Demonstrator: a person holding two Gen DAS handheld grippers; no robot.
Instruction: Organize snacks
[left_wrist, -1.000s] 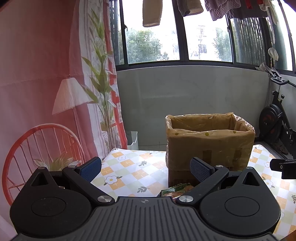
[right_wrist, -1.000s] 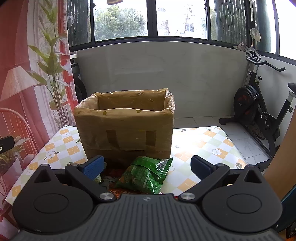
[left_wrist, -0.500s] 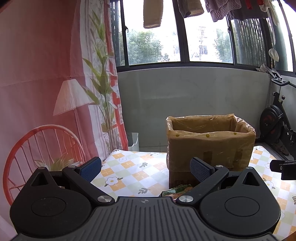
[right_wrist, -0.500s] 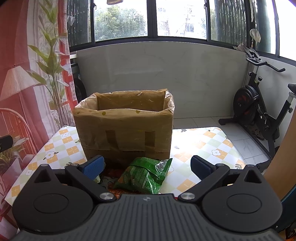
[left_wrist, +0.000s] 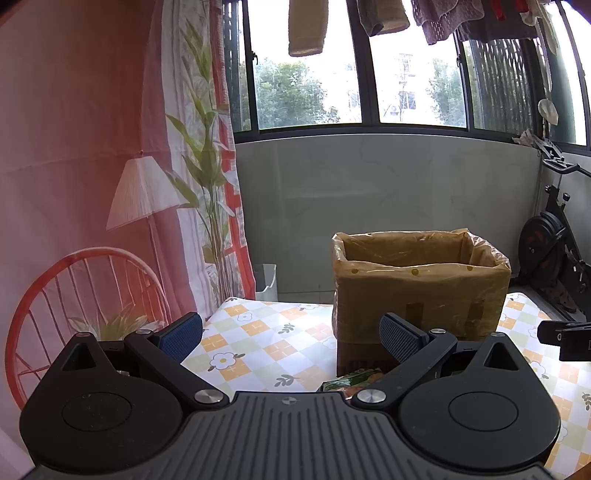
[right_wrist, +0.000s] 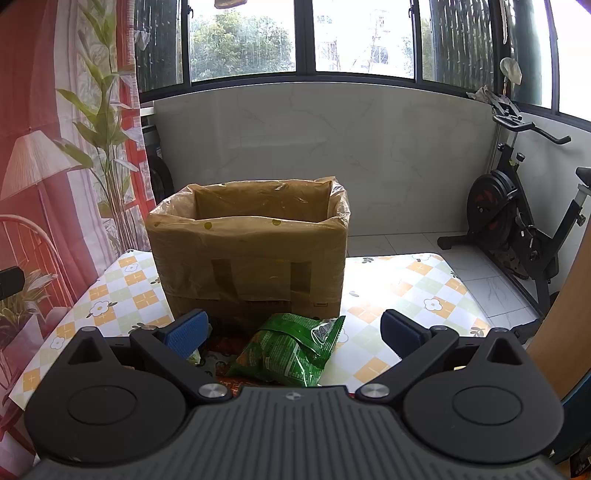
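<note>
A brown cardboard box lined with clear plastic stands open-topped on the checked tablecloth. A green snack bag lies just in front of it, between the wide-apart blue pads of my right gripper, which is open and holds nothing. More packets peek out at the bag's left, mostly hidden. In the left wrist view the box sits ahead to the right, and a green-orange packet shows at its foot. My left gripper is open and empty above the tablecloth.
A red patterned curtain hangs close on the left. An exercise bike stands on the floor to the right, past the table edge. A wooden panel rises at the near right. The other gripper's tip pokes in from the right.
The left wrist view has drifted slightly, so the box sits a little lower in frame. The right gripper and the green bag have barely moved.
</note>
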